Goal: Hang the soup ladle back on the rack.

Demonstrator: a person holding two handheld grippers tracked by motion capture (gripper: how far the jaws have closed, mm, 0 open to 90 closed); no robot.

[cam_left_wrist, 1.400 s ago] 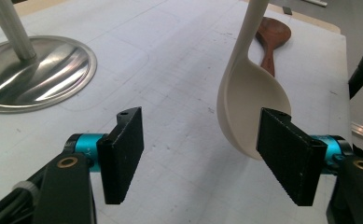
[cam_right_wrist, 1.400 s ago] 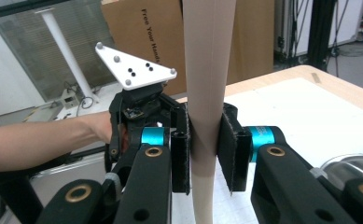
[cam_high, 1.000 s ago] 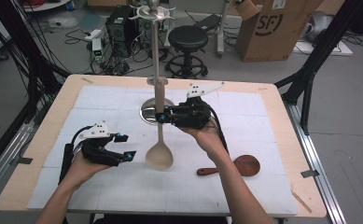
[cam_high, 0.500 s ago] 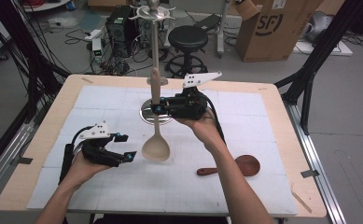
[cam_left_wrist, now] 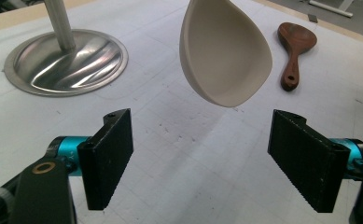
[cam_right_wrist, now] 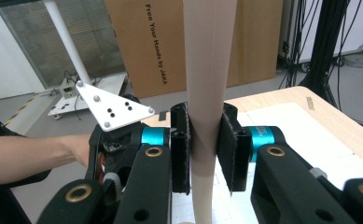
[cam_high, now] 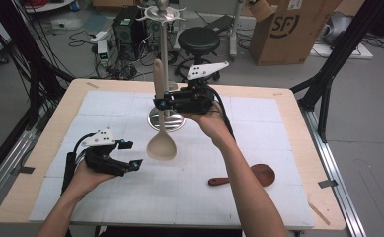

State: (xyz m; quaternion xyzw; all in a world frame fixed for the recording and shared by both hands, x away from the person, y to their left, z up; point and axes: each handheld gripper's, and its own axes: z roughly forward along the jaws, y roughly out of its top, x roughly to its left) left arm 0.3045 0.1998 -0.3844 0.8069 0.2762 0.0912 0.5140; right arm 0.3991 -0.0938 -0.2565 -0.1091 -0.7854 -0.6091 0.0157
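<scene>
On the white table (cam_high: 278, 197), the right gripper (cam_high: 161, 102) squeezed the pale spoon (cam_high: 161, 143) upright near the metal stand (cam_high: 164, 59). The left gripper (cam_high: 130, 154) rested with its jaws wide apart. I thought the spoon could swing and bump the stand.

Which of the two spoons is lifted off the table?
The pale spoon: the right gripper clamps its handle, bowl hanging down above the mat. The dark spoon lies flat on the table, untouched.

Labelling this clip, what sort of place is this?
Probably a lab or workshop for recording handling work: a gridded table, loose cables on the floor, a cardboard box and a stool behind.
</scene>
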